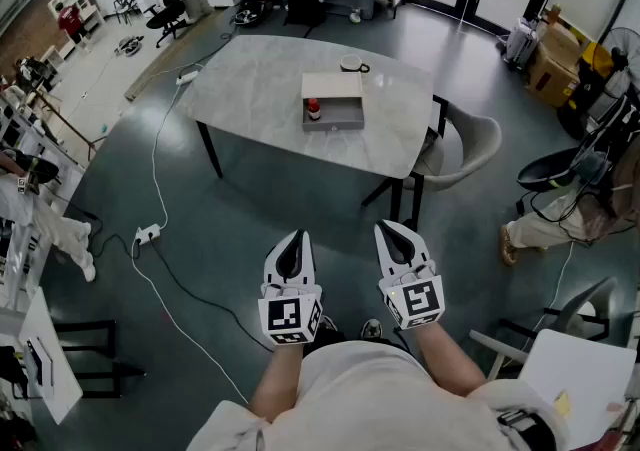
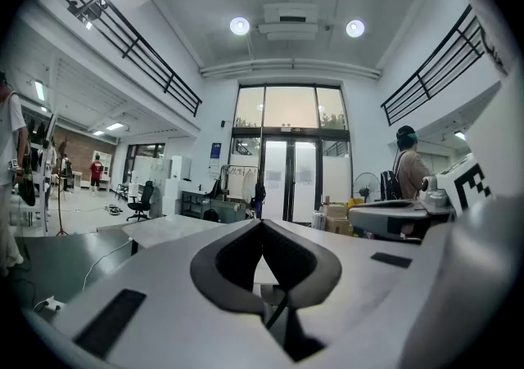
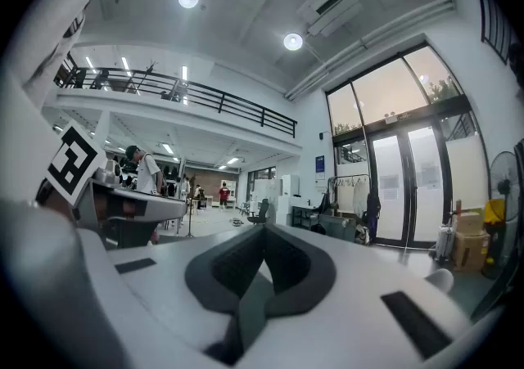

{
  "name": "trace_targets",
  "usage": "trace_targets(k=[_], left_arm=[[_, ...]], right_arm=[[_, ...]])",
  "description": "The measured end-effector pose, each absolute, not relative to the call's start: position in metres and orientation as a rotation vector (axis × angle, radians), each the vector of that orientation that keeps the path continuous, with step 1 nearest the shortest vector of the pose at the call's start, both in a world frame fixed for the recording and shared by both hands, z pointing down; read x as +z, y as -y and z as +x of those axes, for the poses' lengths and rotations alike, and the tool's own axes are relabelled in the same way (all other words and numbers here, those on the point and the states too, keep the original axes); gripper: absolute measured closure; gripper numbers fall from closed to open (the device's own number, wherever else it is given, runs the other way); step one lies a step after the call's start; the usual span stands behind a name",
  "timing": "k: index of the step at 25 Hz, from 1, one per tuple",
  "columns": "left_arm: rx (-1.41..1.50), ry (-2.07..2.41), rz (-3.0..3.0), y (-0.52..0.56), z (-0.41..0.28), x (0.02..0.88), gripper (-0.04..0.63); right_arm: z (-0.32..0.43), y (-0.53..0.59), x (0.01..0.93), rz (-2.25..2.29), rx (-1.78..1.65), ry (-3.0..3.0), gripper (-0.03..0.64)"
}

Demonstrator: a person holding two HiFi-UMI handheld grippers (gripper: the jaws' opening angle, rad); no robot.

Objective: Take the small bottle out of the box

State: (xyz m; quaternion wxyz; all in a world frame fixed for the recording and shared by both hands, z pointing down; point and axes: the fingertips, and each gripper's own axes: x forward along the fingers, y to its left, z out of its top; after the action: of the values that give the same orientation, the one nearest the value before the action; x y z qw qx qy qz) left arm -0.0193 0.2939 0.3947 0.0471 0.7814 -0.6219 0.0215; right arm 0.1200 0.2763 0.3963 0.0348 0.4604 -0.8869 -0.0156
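Floor (image 1: 260, 209) before table (image 1: 250, 89) open; box (image 1: 333, 123) open-topped; mug (image 1: 352, 64) just behind; chair (image 1: 470, 144) at table's right.

marble table (image 1: 250, 89) with box (image 1: 340, 121), cup (image 1: 352, 64)

The small bottle (image 1: 314, 110) in the box (image 1: 340, 120) shows too small to tell its label.

The floor (image 1: 250, 229) is dark grey, and a white plug strip (image 1: 148, 233) lies on it. A big grey table (image 1: 250, 89) with black legs stands in the middle, with a pale chair (image 1: 470, 144) beside it. Tall glass doors (image 2: 288, 171) let in daylight, round lights (image 2: 239, 26) shine in the white ceiling, and a black railing (image 2: 155, 65) runs along high up.
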Motion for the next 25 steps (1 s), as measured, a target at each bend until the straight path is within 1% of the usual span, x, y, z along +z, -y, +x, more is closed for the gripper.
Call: trace_targets(k=[17, 25], left_arm=[[0.087, 1.792, 2.409, -0.286, -0.077, 0.419, 0.573], [0.077, 1.752, 2.377, -0.255, -0.102, 0.436, 0.574]], right_arm=[[0.063, -0.271, 0.410, 1.500, -0.027, 2.718, 0.591], [0.037, -0.242, 0.429, 1.465, 0.005, 2.681, 0.591]])
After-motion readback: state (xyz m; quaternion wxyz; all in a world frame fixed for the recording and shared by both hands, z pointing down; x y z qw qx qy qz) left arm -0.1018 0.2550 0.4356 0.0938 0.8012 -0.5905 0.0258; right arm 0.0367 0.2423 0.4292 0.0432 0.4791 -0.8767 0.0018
